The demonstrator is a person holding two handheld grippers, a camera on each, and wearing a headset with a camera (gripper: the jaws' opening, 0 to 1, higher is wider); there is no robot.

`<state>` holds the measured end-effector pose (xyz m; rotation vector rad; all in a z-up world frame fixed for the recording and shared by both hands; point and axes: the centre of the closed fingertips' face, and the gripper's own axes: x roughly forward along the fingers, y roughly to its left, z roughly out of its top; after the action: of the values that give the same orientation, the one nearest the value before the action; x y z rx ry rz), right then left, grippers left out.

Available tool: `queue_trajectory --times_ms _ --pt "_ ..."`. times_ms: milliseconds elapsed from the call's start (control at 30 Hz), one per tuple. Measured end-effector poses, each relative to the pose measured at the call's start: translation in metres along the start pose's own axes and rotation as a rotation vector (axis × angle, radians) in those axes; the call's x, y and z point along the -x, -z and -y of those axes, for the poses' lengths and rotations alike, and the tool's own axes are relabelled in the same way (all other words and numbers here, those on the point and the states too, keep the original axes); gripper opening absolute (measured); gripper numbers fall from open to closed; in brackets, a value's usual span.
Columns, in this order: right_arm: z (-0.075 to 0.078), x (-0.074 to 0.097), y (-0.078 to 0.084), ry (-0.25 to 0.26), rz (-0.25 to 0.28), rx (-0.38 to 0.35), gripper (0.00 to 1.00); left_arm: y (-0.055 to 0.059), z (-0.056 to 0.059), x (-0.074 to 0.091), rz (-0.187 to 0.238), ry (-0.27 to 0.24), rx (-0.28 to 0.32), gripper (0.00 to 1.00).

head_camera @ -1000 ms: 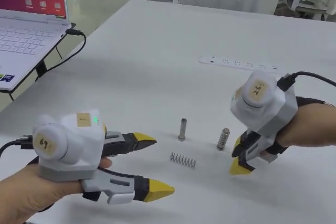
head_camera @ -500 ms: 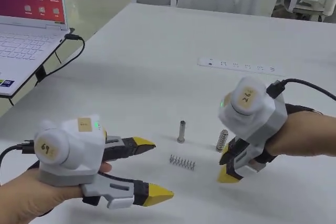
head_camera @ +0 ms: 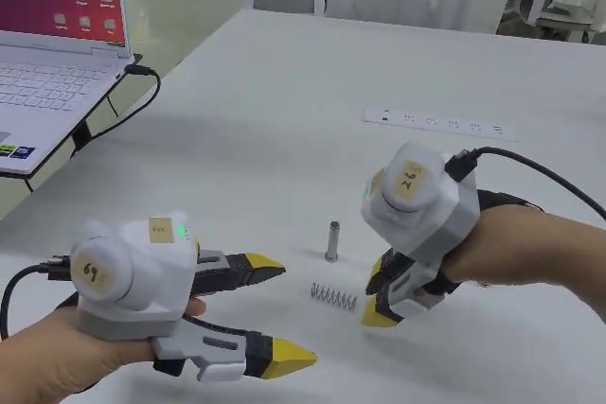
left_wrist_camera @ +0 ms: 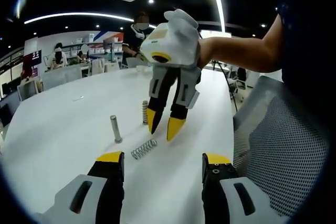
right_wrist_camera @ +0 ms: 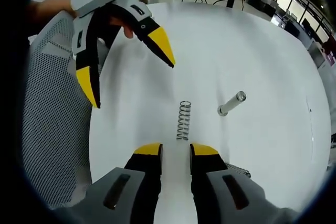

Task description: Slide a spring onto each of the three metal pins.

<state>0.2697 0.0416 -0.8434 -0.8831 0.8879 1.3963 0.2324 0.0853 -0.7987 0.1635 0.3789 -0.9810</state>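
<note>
Head view, table [head_camera: 284,111]: white top, bare across the middle. The far edge is at 12 o'clock and the left edge runs off toward 10 o'clock. Open room lies on every side of the work at the centre.
Laptop [head_camera: 57,35]: open with the screen lit, at 10 o'clock by the table's left edge. A black cable [head_camera: 128,101] hangs from its side.
Mesh chair [left_wrist_camera: 283,145]: in the left gripper view, at 3 o'clock, close to the table's near edge.
Power strip [head_camera: 440,125]: white and lying flat, at 1 o'clock from the work and well apart from it.
Left gripper [head_camera: 284,314]: jaws spread wide with nothing between them. The yellow tips point toward 3 o'clock. It sits at 8 o'clock from the loose spring, clear of it.
Right gripper [head_camera: 379,292]: jaws drawn close, leaving a narrow gap that holds nothing. The tips point down at the table, just beside the loose spring's end, at 3 o'clock from it. In the right gripper view the spring lies at 12 o'clock, just ahead of the tips. Contact cannot be told.
Sprung pin [left_wrist_camera: 145,112]: in the left gripper view, upright and wearing a spring, just behind the right gripper's tips and at 1 o'clock from the bare pin.
Bare pin [head_camera: 332,240]: upright on the table, near the loose spring and at 12 o'clock from it.
Loose spring [head_camera: 333,297]: lying flat on the table between the two grippers.
</note>
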Motion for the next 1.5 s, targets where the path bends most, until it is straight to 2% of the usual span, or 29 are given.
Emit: queue_trajectory --times_ms 433,833,933,1167,1500 --pt "0.004 -0.013 -0.008 -0.003 -0.005 0.000 0.17 0.000 -0.001 0.001 0.001 -0.003 0.003 0.54" --pt "0.006 -0.022 -0.006 -0.004 -0.030 0.015 0.12 0.000 -0.003 0.000 0.005 -0.009 0.004 0.54" --pt "0.008 -0.021 -0.006 0.007 -0.030 0.022 0.09 -0.001 -0.003 0.000 0.005 -0.011 0.004 0.54" --pt "0.007 -0.021 -0.005 0.014 -0.030 0.044 0.08 0.000 -0.004 0.000 0.003 -0.012 0.002 0.53" --pt "-0.005 -0.003 -0.005 -0.002 -0.030 0.078 0.08 0.001 -0.004 -0.002 -0.006 -0.002 -0.008 0.52"
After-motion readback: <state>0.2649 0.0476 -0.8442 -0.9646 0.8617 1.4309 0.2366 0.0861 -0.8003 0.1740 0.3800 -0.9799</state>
